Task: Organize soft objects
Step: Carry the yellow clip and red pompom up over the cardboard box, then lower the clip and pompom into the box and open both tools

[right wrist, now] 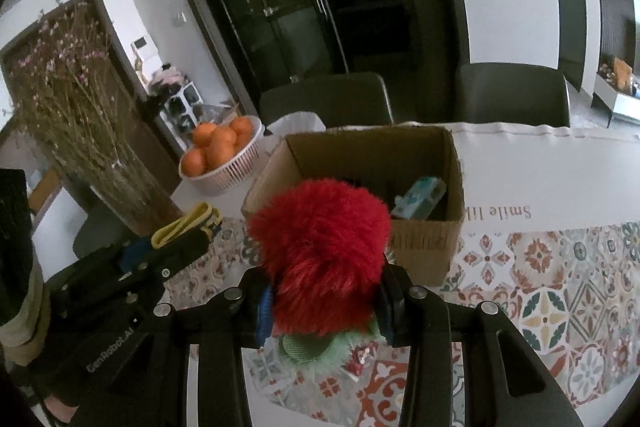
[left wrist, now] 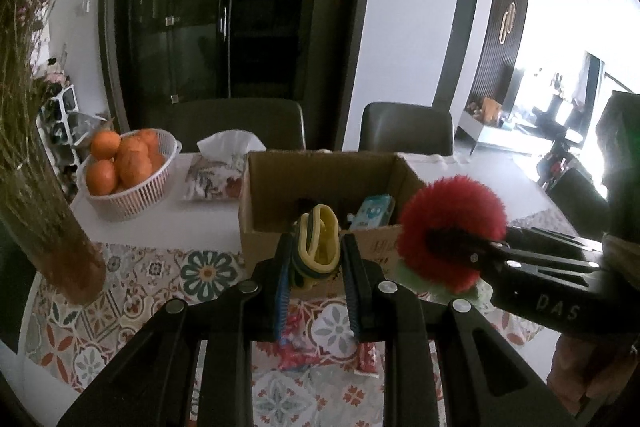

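My left gripper [left wrist: 316, 259] is shut on a folded yellow and green cloth [left wrist: 318, 247] and holds it just in front of the open cardboard box [left wrist: 260, 211]. My right gripper [right wrist: 324, 291] is shut on a red fluffy plush [right wrist: 320, 255] with a green base, held above the patterned mat in front of the box [right wrist: 452, 239]. The plush [left wrist: 450, 231] and right gripper [left wrist: 460, 241] also show at the right of the left wrist view. The left gripper [right wrist: 196, 227] with the cloth [right wrist: 184, 225] shows at the left of the right wrist view. A light blue packet [left wrist: 372, 213] lies inside the box.
A white basket of oranges [left wrist: 124, 167] and a tissue pack [left wrist: 220, 171] stand at the back left of the table. A vase of dried flowers [left wrist: 44, 211] stands at the left. Red wrappers [left wrist: 304, 355] lie on the mat under the grippers. Two dark chairs [left wrist: 404, 127] stand behind the table.
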A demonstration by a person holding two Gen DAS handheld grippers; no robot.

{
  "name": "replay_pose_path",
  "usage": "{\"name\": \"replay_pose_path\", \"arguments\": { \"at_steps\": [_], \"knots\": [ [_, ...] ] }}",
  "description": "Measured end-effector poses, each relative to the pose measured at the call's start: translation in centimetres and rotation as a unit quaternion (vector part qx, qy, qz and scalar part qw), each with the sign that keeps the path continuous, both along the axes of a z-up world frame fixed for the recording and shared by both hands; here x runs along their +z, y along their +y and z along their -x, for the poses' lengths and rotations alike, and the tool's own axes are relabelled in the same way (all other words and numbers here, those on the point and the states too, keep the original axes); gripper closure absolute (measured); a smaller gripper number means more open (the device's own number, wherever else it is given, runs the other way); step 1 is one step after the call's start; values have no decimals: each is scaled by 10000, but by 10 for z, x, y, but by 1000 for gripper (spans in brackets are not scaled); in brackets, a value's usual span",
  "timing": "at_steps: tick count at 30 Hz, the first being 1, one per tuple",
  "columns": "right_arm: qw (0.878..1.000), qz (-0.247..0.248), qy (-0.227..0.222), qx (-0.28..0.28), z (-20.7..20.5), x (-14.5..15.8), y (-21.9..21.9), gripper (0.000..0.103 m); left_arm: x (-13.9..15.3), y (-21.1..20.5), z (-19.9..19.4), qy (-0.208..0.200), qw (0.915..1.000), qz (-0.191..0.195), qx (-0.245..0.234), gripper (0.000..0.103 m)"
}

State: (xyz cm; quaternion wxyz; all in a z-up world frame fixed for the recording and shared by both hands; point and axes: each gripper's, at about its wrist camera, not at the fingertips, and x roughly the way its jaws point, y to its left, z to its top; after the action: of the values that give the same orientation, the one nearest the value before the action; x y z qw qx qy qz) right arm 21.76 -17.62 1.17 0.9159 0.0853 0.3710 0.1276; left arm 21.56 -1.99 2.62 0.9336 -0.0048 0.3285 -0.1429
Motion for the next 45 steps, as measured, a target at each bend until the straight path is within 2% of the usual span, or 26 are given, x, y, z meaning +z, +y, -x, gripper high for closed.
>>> {"name": "replay_pose_path", "arguments": {
  "at_steps": [11, 23, 32, 39, 45],
  "knots": [
    [9993, -145, -339, -96, -13, 24, -8, 62, 21, -5, -18, -268, 9996, 27, -55, 79],
    [9983, -325, -434, -205, -41, 38, -17, 62, 32, -12, -51, -288, 9995, 47, -143, 79],
    [9992, -183, -331, -124, -71, 37, -15, 62, 22, -14, -80, -91, 9999, -19, -81, 79],
    [9998, -152, -52, -135, -102, 21, -16, 62, 3, -17, -104, 206, 9998, -35, -66, 79],
    [9996, -12, 192, -199, -122, 3, -18, 62, -15, -23, -125, 417, 9989, -213, -69, 79]
  ]
}}
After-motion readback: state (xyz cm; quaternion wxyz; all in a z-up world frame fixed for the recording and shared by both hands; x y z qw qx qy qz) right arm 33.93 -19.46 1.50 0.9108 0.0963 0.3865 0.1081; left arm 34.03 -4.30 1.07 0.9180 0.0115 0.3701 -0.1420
